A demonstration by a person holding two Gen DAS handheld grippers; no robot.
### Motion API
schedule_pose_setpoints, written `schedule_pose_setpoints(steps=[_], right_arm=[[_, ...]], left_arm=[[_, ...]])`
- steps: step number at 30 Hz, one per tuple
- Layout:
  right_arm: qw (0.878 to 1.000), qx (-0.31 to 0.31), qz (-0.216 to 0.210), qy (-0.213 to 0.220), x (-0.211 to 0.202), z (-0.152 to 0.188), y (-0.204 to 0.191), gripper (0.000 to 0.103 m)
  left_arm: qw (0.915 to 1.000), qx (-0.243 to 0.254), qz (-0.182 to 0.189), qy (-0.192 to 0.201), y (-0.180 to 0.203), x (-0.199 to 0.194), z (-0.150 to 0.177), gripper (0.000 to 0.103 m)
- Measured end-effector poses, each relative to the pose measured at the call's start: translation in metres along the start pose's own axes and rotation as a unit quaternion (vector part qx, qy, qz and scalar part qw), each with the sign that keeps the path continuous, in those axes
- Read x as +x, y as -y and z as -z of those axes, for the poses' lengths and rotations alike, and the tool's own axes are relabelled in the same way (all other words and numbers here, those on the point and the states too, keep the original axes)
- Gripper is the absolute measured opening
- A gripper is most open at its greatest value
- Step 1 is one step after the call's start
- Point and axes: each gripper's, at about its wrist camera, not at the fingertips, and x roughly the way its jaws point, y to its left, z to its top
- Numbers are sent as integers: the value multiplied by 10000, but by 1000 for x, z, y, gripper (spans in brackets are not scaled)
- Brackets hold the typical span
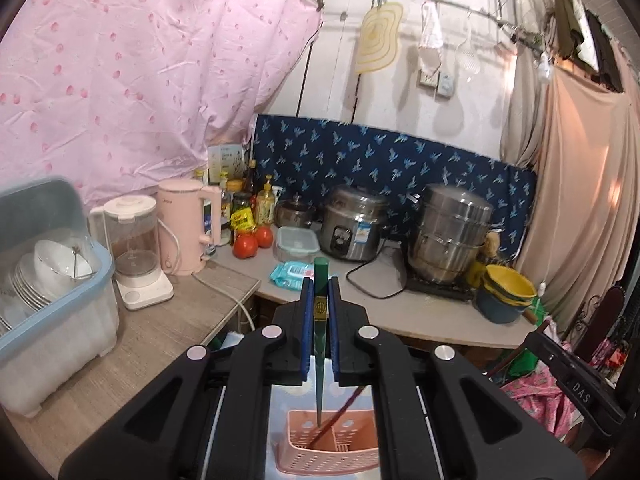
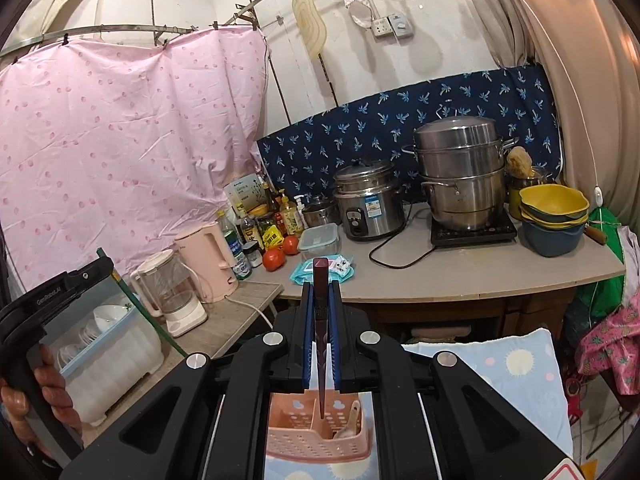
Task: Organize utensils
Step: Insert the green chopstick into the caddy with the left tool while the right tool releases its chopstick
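Note:
My left gripper is shut on a green chopstick. It holds the stick upright, tip down in a pink perforated utensil basket. A dark red chopstick leans in the same basket. My right gripper is shut on a dark red chopstick, upright, with its tip over the pink basket. A pale spoon handle lies in the basket's right compartment. The left gripper's body shows at the left of the right wrist view.
The basket sits on a blue dotted cloth. A blue dish rack with bowls, a blender and a pink kettle stand on the left counter. Tomatoes, a rice cooker, a steamer pot and stacked bowls stand behind.

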Motion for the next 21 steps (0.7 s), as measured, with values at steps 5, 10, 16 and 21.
schedule_pose_setpoints(steps=[5, 10, 16, 21], right_arm=[[9995, 15, 55, -306, 34, 12, 5, 7], [9978, 34, 47, -658, 61, 34, 7, 7], [9958, 7, 91, -906, 80, 54, 7, 7], [9948, 31, 100, -1013, 87, 62, 8, 7]], left_arm=[[9997, 6, -105, -232, -6, 25, 16, 7], [9988, 4, -163, -462, -11, 44, 32, 7], [9978, -39, -214, -629, -17, 57, 45, 7], [9975, -38, -213, -673, -19, 58, 50, 7]])
